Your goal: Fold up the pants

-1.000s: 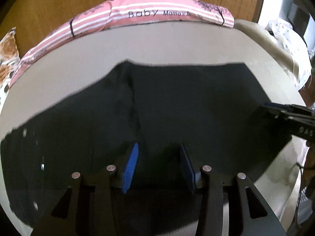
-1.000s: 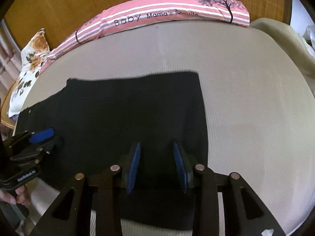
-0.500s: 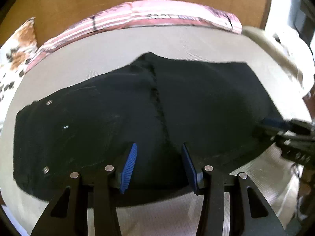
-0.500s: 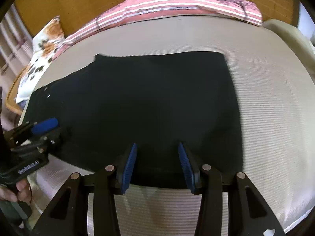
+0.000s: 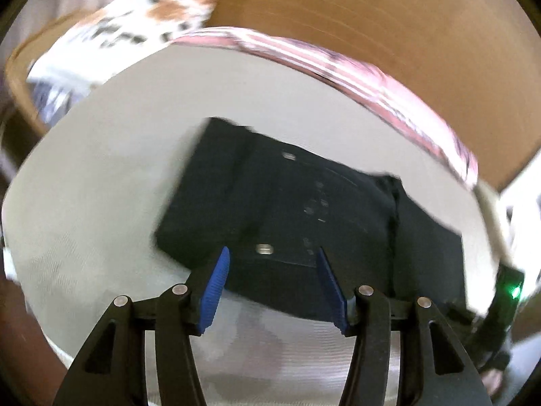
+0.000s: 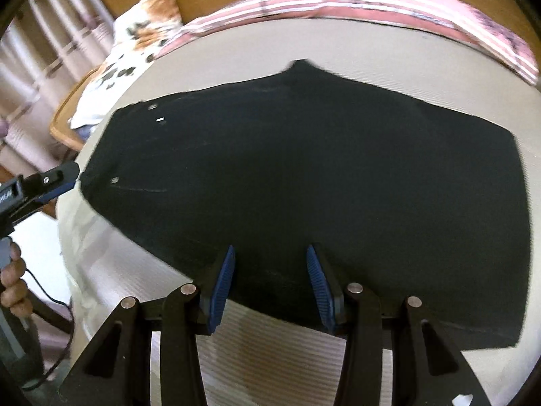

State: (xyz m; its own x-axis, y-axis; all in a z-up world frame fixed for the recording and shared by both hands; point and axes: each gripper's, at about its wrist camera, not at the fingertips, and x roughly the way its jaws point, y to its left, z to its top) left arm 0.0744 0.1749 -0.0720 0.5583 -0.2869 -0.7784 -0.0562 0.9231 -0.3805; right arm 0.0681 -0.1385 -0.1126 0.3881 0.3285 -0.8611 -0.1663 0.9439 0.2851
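left tool (image 5: 270,284): jaws spread wide, nothing between them. a second ago it faced the middle of the garment; now it has swung round to the waist end, where rivets and a metal button show just ahead of its fingertips. its view is blurred, so it reads as moving.
left tool, seen from the right: (image 6: 64,176) its tip lies at the waistband corner, touching or just short of it; cannot tell which.
pants (image 6: 321,186): black, lying flat on the bed (image 6: 405,54), waist to the left, leg hems to the right. they appear already doubled leg on leg, crotch point toward the headboard.
right tool (image 6: 268,284): jaws wide apart, gripping nothing, held at the near edge of the cloth around mid-length. it has drawn back from over the fabric since a second ago.
background: pink striped pillow (image 6: 372,0) at the head of the bed, flowered cushion (image 6: 142,40) to its left, both well apart from the garment.
meaning for task: judged as repositioning for the next fold; the left tool lines up to take the waist, and neither tool has cloth yet.
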